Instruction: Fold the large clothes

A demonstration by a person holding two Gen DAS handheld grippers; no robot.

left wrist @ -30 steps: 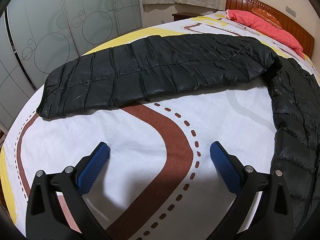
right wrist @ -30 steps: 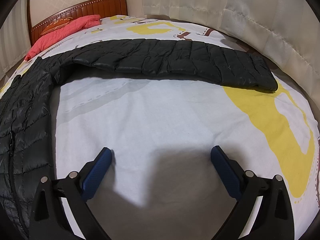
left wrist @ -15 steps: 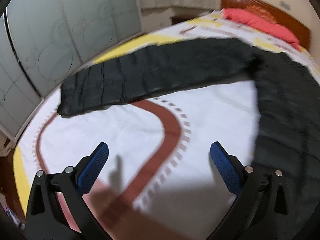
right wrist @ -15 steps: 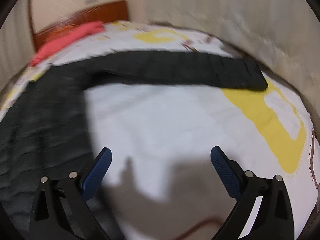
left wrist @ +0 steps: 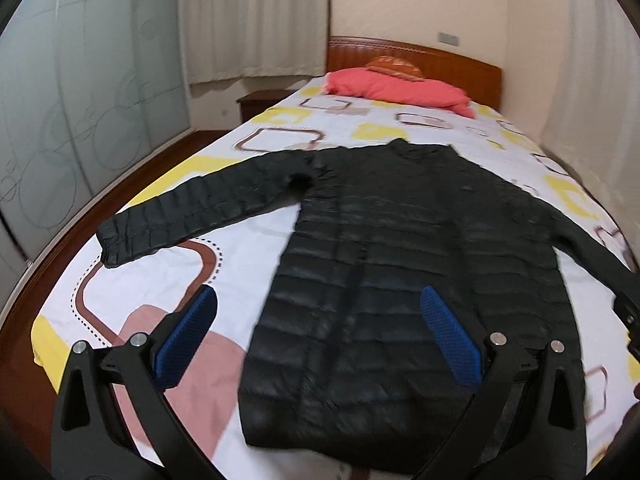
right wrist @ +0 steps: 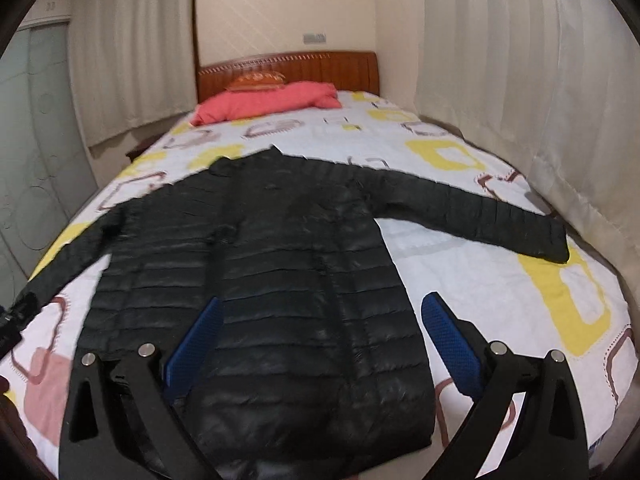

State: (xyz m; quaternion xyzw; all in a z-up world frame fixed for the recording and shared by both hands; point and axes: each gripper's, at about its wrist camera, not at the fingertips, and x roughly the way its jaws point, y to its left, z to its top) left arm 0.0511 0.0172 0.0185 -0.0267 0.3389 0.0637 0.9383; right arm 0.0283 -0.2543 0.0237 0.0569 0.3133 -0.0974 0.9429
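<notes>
A black quilted puffer jacket (left wrist: 408,264) (right wrist: 260,280) lies flat on the bed, front up, hem toward me, with both sleeves spread out sideways. Its left sleeve cuff (left wrist: 120,240) reaches the bed's left edge; its right sleeve cuff (right wrist: 548,240) lies near the right edge. My left gripper (left wrist: 320,340) is open, raised above the jacket's lower left part, holding nothing. My right gripper (right wrist: 324,340) is open too, raised above the jacket's lower right part, also with nothing in it.
The bed sheet (left wrist: 248,264) is white with yellow and brown squares. A pink folded blanket (left wrist: 400,88) and an orange pillow (right wrist: 256,78) lie by the wooden headboard (right wrist: 288,66). Glass wardrobe doors (left wrist: 80,120) stand left, curtains (right wrist: 540,100) right.
Both grippers have pulled back and risen from close over the sleeves to the foot of the bed, so the whole jacket is in view. Both stay open.
</notes>
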